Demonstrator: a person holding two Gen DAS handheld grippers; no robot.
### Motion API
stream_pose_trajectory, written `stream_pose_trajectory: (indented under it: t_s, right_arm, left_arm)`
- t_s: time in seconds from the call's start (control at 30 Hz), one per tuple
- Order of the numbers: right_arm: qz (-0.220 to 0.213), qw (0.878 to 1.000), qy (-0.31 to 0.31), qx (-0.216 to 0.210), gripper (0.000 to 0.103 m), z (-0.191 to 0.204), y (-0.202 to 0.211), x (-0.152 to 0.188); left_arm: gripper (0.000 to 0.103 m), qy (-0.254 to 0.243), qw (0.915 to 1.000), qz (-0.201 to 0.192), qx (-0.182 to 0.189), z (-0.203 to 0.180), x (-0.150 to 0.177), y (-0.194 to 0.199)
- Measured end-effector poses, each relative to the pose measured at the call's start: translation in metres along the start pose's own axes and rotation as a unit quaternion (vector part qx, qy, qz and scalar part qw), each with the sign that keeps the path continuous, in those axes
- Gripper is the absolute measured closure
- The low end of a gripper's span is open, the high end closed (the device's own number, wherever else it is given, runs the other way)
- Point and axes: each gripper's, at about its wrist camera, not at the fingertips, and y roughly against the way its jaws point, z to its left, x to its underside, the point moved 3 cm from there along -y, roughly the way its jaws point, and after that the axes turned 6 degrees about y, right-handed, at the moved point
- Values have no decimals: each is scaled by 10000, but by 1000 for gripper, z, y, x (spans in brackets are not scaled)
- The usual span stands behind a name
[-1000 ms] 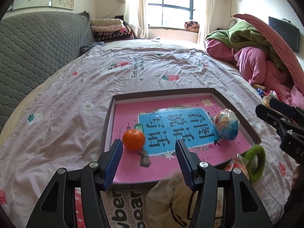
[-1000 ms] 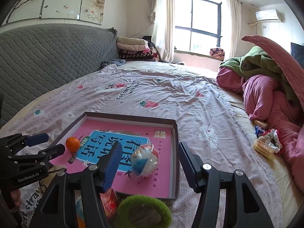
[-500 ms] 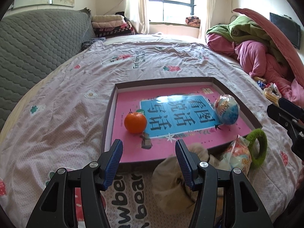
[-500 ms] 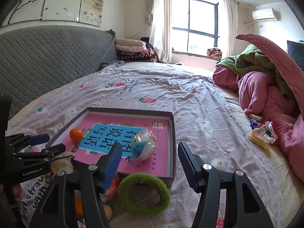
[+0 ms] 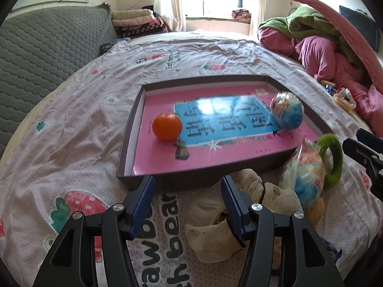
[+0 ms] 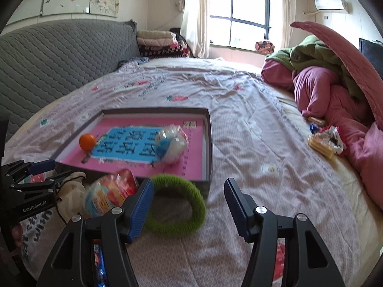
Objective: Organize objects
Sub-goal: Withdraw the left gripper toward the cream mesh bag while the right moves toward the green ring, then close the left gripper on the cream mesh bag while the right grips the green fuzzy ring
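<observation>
A shallow dark tray (image 5: pixel 124 148) (image 6: pixel 208 148) with a pink and blue lining lies on the bed. In it sit an orange (image 5: pixel 166 127) (image 6: pixel 87 141) and a wrapped blue and white ball (image 5: pixel 286 113) (image 6: pixel 170 146). In front of the tray lie a cream cloth pouch (image 5: pixel 239 217) (image 6: pixel 69 191), a wrapped snack ball (image 5: pixel 305 177) (image 6: pixel 107 196) and a green fuzzy ring (image 5: pixel 334 157) (image 6: pixel 177 205). My left gripper (image 5: pixel 186 205) is open, just short of the tray's near wall, beside the pouch. My right gripper (image 6: pixel 189 205) is open over the ring.
A grey quilted headboard (image 5: pixel 43 47) runs along the left. Piled pink and green bedding (image 6: pixel 330 81) fills the right side. Small wrapped snacks (image 6: pixel 325 138) lie beside that pile. A blue packet (image 6: pixel 99 263) lies under my right gripper.
Both grippers have pulled back from the tray toward the near edge of the bed. The pouch, snack ball and ring now show fully in front of the tray. Both stay open.
</observation>
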Motion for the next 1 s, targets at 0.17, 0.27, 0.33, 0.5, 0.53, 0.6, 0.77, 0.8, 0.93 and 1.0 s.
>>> stream_pose_trajectory:
  t_s: [0.17,0.27,0.33,0.5,0.53,0.6,0.77,0.8,0.93,1.0]
  right_arm:
    - [198,9998,-11,68,42,-2,-4,11]
    - [303,9995,-54,53,42,-3,-7,16]
    - [384,9992,-73,58,42,-4,-10,18]
    - [512,9985,-154,99,42,-8,-17,22]
    - [554,9983,-170,83,42,-8,-19,23]
    - [626,9978,-203,57,42,-8,-22,25]
    - [688,9974,-218,43,42,-7,-27,26]
    - [702,9973,-216,53,42,-7,-28,27]
    - [711,9972,-238,38,42,-6,-29,27]
    - [709,9972,-253,32,42,-6,-28,27]
  left_arm:
    - [44,-48,9999,131,-50,1,10,-6]
    - [44,-34,9998,186,-65,3,15,-7]
    - [44,-16,9998,209,-75,4,17,-7]
    - [43,52,9995,312,-43,9,23,-9]
    - [43,84,9994,335,-31,10,25,-10]
    - [43,157,9992,359,16,13,28,-12]
    - [43,192,9991,366,69,14,30,-14]
    - [43,225,9990,374,97,15,31,-14]
    - [43,290,9986,398,212,17,33,-12]
    - [43,353,9981,411,292,19,34,-10]
